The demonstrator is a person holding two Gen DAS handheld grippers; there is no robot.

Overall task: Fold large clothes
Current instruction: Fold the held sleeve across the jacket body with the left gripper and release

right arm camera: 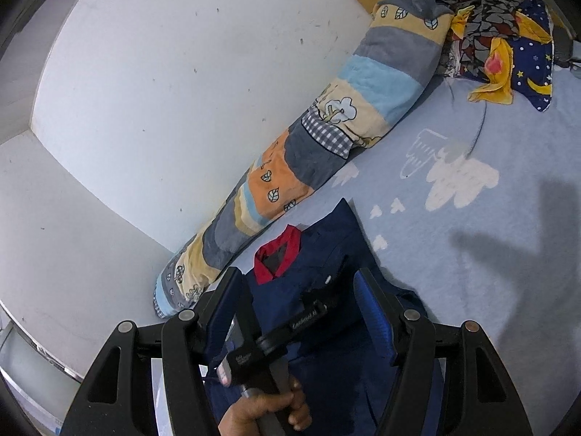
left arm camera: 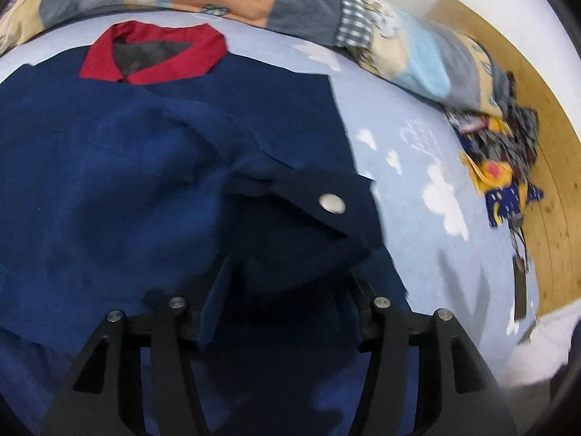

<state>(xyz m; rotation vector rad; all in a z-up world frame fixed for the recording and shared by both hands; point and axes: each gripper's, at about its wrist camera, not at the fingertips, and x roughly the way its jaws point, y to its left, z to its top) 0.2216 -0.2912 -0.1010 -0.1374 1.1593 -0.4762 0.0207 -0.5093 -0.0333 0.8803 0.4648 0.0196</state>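
Navy jacket (left arm camera: pixel 127 167): one, red collar (left arm camera: pixel 152 54), flat on blue cloud-print sheet (left arm camera: pixel 417 167)
Snap button (left arm camera: pixel 331 204): one, on cuff
Left gripper (left arm camera: pixel 283 312): jaws parted, cuff between, unpinched
Right gripper (right arm camera: pixel 301 309): jaws apart, empty
Hand (right arm camera: pixel 265 414): one
Rolled quilt (right arm camera: pixel 290 170): one

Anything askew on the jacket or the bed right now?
Yes. The navy jacket isn't flat: a snap-button cuff lies folded across its front. At the bed's far corner, patterned clothes sit in a crumpled heap beside the rolled quilt.

Left hand-held gripper (left arm camera: pixel 283 312): black angular linkage arms, silver pivot screws, blue ribbed pads. Right hand-held gripper (right arm camera: pixel 301 301): same build.
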